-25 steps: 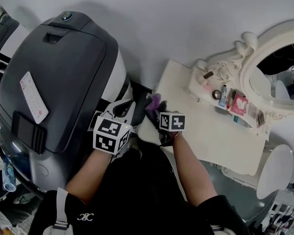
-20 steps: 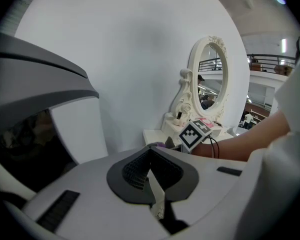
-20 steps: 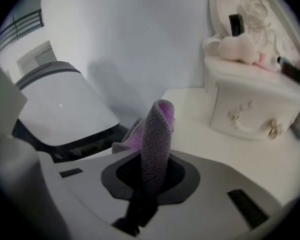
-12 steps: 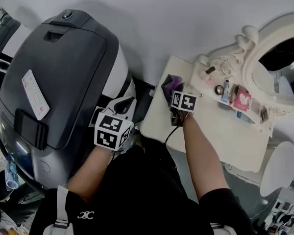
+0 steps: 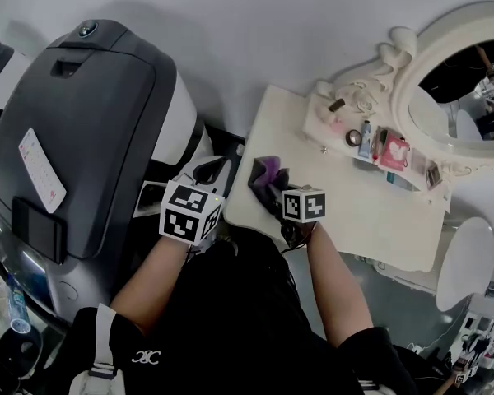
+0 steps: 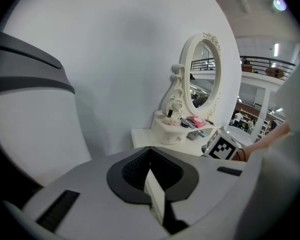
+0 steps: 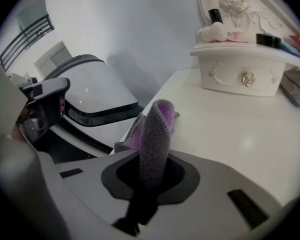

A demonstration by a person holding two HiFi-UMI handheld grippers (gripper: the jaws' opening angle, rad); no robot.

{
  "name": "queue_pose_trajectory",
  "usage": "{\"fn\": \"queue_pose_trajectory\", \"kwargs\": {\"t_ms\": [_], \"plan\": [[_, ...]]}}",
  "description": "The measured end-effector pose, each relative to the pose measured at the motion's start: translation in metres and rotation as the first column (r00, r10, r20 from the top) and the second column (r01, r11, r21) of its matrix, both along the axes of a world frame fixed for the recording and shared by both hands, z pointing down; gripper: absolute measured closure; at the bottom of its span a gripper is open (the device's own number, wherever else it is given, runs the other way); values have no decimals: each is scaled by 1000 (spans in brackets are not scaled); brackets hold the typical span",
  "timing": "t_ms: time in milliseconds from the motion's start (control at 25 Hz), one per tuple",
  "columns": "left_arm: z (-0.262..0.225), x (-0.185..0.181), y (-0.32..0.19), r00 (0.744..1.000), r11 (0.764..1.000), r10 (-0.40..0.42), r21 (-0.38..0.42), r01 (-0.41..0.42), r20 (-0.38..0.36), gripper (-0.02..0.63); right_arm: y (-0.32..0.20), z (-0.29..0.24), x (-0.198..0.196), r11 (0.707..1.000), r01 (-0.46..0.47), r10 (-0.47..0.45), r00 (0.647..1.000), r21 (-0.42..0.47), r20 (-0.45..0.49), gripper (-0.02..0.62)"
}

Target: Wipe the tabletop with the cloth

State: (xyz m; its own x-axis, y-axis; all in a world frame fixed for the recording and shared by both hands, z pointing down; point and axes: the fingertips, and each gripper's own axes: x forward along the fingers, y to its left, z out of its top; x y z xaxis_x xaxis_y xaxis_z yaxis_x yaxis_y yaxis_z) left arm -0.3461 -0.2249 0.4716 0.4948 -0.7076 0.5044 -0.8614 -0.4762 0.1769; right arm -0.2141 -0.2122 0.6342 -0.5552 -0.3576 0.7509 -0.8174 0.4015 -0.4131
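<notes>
A purple cloth [image 5: 267, 174] lies bunched on the near-left part of the cream tabletop [image 5: 370, 220]. My right gripper [image 5: 273, 192] is shut on it, with its marker cube just behind. In the right gripper view the cloth [image 7: 156, 126] stands up folded out of the right gripper [image 7: 151, 173] and trails onto the tabletop [image 7: 230, 129] near its left edge. My left gripper [image 5: 209, 172] hangs off the table's left side, over the gap beside the grey machine. In the left gripper view the left gripper [image 6: 155, 200] is shut with nothing in it.
A white ornate mirror [image 5: 445, 72] and a small drawer shelf [image 7: 245, 73] with several cosmetics stand at the table's back. A large grey and white machine [image 5: 82, 138] fills the left. A white round seat [image 5: 465, 274] is at the right.
The right gripper carried the cloth out across the table toward the drawer shelf, then drew it back to the near-left edge. The left gripper stayed put.
</notes>
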Motion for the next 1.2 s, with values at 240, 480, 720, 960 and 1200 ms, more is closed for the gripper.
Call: {"fn": "queue_pose_trajectory", "kwargs": {"t_ms": [240,480,720,960,1200], "plan": [[4,22,-5,998,998,55,-7,-55,5,604,60,2,-1,1000,22,-22,1000,-18,11,545],[2,31,-4,997,997,78,-7,-78,14,604,102,6,8,998,29,-26,999,-54,43,545],[3,20,-5,998,998,57,-13,-57,18,604,88,7,10,999,14,-13,1000,-30,15,545],[2,18,-3,999,999,48,-12,-47,20,604,4,1,31,975,-200,209,974,100,-86,545],[2,7,0,998,1000,13,-20,-12,54,604,-68,0,76,905,-413,422,902,103,-93,545]]}}
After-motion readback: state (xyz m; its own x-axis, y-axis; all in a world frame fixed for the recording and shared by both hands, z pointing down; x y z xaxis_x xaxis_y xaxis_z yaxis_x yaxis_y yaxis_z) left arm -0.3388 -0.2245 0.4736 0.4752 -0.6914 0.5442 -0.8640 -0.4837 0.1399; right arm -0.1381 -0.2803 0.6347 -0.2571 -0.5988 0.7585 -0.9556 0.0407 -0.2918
